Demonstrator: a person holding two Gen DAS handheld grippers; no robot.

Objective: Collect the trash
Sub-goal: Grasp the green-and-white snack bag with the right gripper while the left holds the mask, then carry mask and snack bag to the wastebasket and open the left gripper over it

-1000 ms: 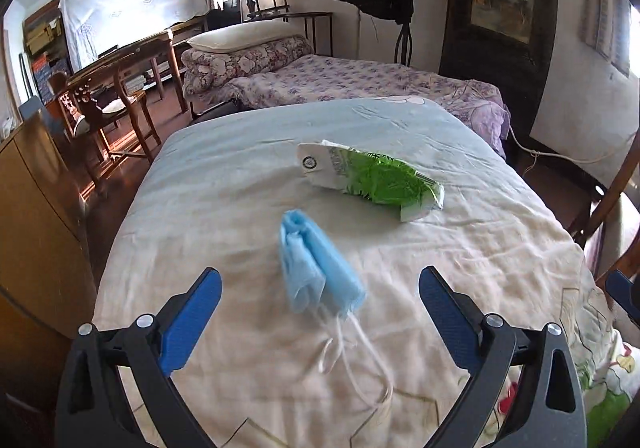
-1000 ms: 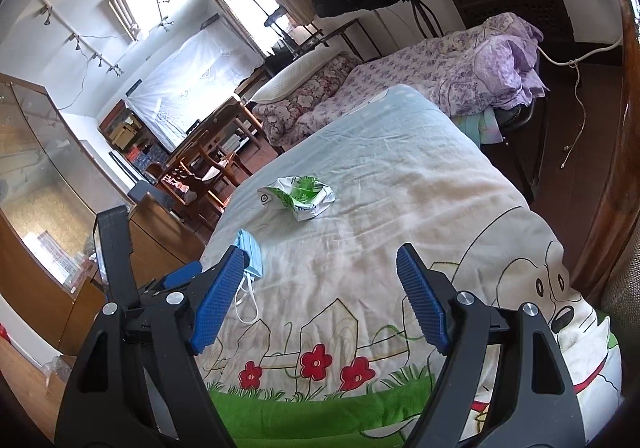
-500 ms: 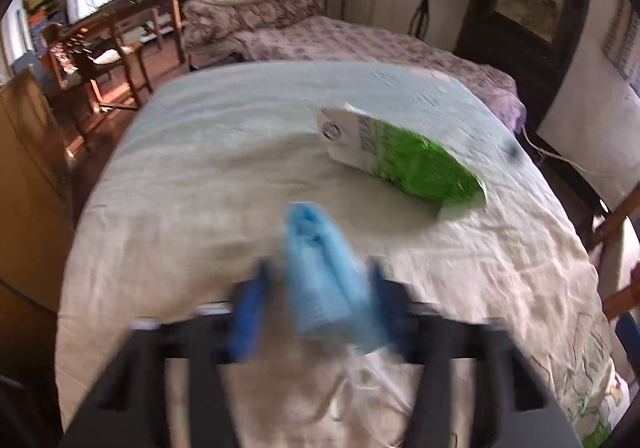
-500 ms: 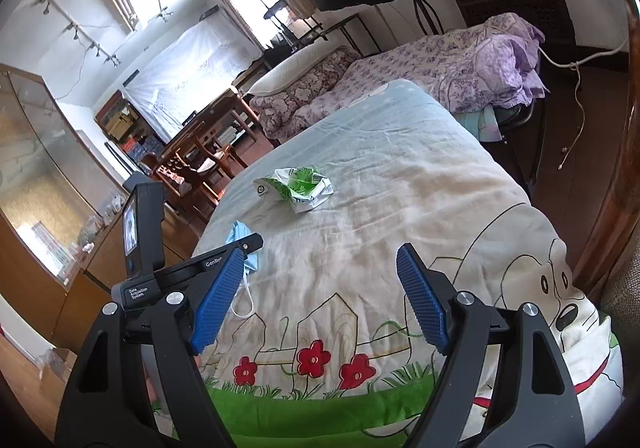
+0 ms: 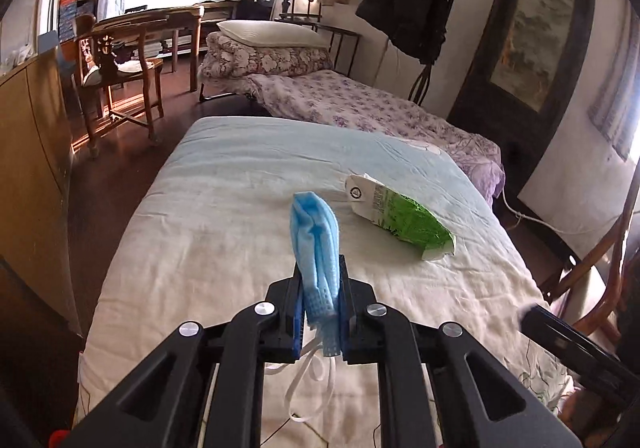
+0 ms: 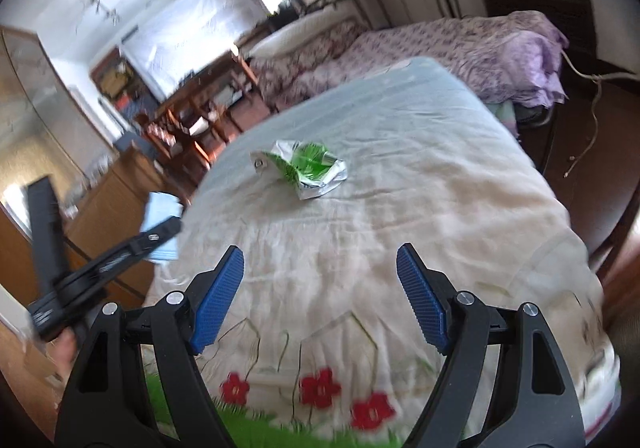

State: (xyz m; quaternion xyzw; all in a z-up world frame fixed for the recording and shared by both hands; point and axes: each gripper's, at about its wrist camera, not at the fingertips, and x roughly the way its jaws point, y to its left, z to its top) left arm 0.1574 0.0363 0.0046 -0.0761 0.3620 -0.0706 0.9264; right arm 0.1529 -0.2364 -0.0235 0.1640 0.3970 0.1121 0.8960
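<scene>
My left gripper is shut on a crumpled blue face mask and holds it above the bed; the mask's white ear loops hang below the jaws. The mask also shows in the right wrist view, off the bed's left edge. A green and white crumpled wrapper lies on the bed, ahead and to the right of the mask. In the right wrist view the wrapper lies well ahead of my right gripper, which is open and empty above the bedspread.
The bed carries a pale spread with a flower print near me. A wooden cabinet stands left. A second bed with a purple quilt, a wooden chair and a coat rack lie beyond.
My left gripper closed on the blue mask and lifted it off the bed. My right gripper moved forward over the bed and stayed open.
</scene>
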